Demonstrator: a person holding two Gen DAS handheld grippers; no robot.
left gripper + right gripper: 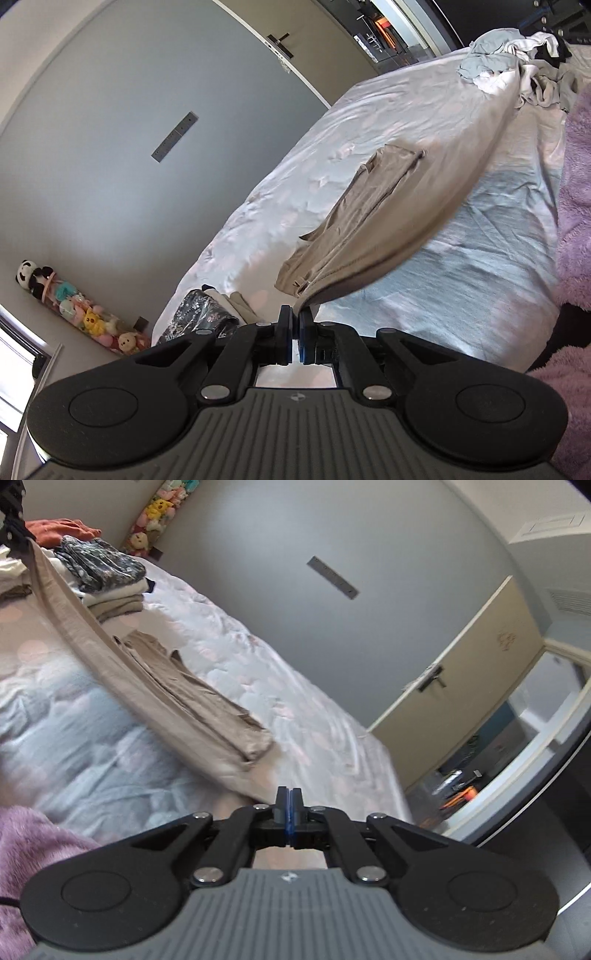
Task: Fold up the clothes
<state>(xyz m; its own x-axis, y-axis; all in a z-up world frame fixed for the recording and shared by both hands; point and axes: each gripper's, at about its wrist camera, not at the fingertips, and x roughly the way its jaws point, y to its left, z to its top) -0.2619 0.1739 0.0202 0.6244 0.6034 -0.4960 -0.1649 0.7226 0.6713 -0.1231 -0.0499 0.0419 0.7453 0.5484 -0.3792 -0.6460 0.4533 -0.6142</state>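
Observation:
A beige garment [388,221] hangs stretched over the bed between my two grippers, and its lower part lies in folds on the sheet [207,701]. My left gripper [295,314] is shut on one end of its hem, which rises from the fingertips to the far right. My right gripper [290,794] is shut on the other end, and the taut edge [74,609] runs up left to the left gripper [13,528], seen as a dark shape in the corner. The pinch at the right fingertips is partly hidden by blur.
The pale printed bed sheet [332,122] ends at an edge near a grey wall and a door [461,679]. Folded clothes are stacked at one corner [110,587], also [207,314]. Loose clothes [517,48] lie heaped at the far end. A purple fleece sleeve [576,184] is close by.

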